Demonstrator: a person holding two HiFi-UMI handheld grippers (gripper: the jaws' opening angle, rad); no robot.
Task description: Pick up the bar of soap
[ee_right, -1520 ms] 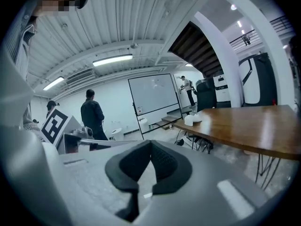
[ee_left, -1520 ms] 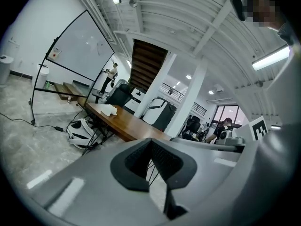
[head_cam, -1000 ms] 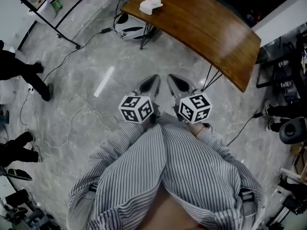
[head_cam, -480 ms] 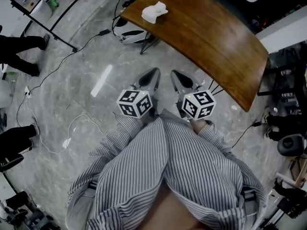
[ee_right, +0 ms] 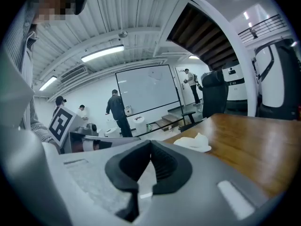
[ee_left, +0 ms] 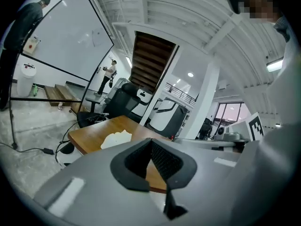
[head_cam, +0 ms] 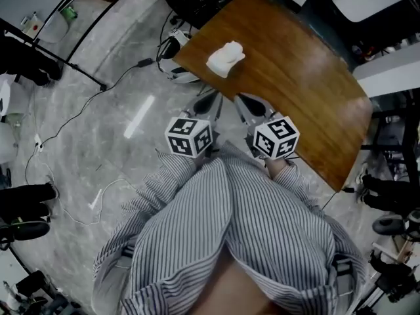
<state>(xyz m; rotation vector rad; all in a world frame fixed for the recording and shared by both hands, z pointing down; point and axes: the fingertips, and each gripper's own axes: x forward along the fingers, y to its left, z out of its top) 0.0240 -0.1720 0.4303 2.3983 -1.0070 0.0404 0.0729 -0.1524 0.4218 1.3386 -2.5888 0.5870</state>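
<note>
A white crumpled lump [head_cam: 225,58] lies near the left end of a curved wooden table [head_cam: 295,64]; no plain bar of soap shows. My left gripper [head_cam: 215,99] and right gripper [head_cam: 241,98] are held side by side at the table's near edge, short of the lump, both shut and empty. In the left gripper view the shut left gripper [ee_left: 151,141] points over the table [ee_left: 94,133], with the lump [ee_left: 116,139] ahead to the left. In the right gripper view the right gripper [ee_right: 151,142] is shut, and the lump [ee_right: 193,142] lies ahead to the right on the table [ee_right: 254,135].
Cables [head_cam: 59,130] trail over the grey floor at left. A person's shoes [head_cam: 26,199] stand at the left edge. A whiteboard stand [head_cam: 59,51] is at far left. A white and black object [head_cam: 172,44] sits under the table's end. Office chairs [ee_left: 120,100] stand behind.
The table and the white lump have come closer and lower in the head view. Both grippers, still shut and side by side, have gone from over open floor to the table's edge.
</note>
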